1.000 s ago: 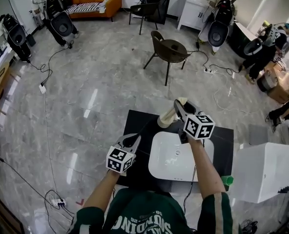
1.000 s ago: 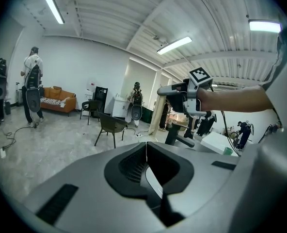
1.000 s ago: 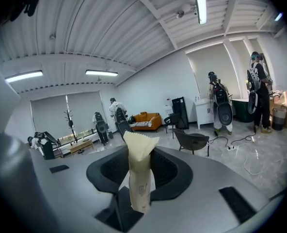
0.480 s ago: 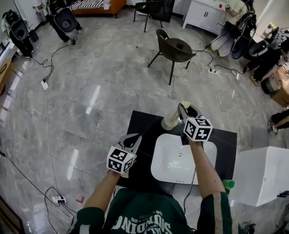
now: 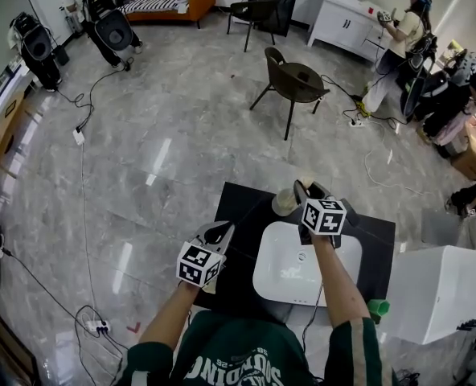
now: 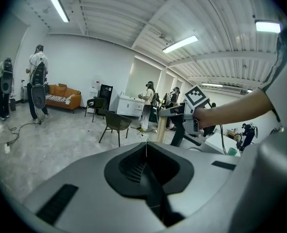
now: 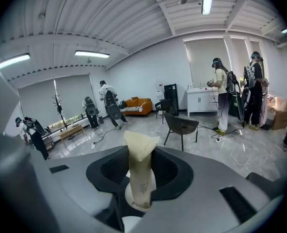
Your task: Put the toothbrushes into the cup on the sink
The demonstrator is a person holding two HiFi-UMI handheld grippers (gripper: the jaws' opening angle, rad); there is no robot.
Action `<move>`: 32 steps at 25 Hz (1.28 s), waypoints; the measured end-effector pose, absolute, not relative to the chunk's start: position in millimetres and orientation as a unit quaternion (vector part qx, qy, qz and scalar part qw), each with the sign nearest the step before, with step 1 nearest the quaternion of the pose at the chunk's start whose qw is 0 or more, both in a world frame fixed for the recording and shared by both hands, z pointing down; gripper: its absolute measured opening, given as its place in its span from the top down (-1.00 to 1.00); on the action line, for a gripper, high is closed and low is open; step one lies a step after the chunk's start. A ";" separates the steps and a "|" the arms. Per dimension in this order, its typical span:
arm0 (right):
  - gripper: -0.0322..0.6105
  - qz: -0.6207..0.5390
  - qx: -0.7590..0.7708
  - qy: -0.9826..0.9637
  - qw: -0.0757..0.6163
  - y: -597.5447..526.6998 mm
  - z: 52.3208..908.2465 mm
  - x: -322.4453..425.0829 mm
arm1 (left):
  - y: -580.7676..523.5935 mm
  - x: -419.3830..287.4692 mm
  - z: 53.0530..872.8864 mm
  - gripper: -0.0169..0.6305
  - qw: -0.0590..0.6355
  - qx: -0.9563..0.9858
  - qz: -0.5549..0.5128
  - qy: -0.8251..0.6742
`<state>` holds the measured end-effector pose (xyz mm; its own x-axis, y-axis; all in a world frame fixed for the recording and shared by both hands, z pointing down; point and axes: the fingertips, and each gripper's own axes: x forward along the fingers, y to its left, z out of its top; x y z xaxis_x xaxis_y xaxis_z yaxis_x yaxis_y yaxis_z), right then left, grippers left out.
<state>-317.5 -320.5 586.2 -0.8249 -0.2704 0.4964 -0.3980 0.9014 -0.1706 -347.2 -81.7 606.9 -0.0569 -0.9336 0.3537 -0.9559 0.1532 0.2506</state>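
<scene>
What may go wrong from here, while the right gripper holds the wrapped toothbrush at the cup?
1. The wrapped toothbrush is much taller than the cup, so a sideways push from the right gripper may tip the cup over.
2. The cup stands on the counter beside the sink. If the toothbrush is released off-centre, it may drop into the sink.

Black counter, flat-topped, standing on the grey marble floor.
- White sink basin: set in the counter top, right of centre.
- Pale cup: upright, just beyond the basin's far left corner.
- Small green object: near the basin's near right corner; its support cannot be told.
</scene>
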 end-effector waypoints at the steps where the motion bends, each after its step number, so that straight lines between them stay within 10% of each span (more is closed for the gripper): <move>1: 0.46 0.137 0.177 -0.944 0.244 -319.3 591.3 -316.9 | -80.4 -347.8 607.3 0.91 0.221 0.649 0.025 -0.727; 32: 0.30 0.099 0.184 -0.938 0.276 -297.6 592.7 -294.8 | -64.0 -331.6 599.5 0.91 0.216 0.651 0.022 -0.727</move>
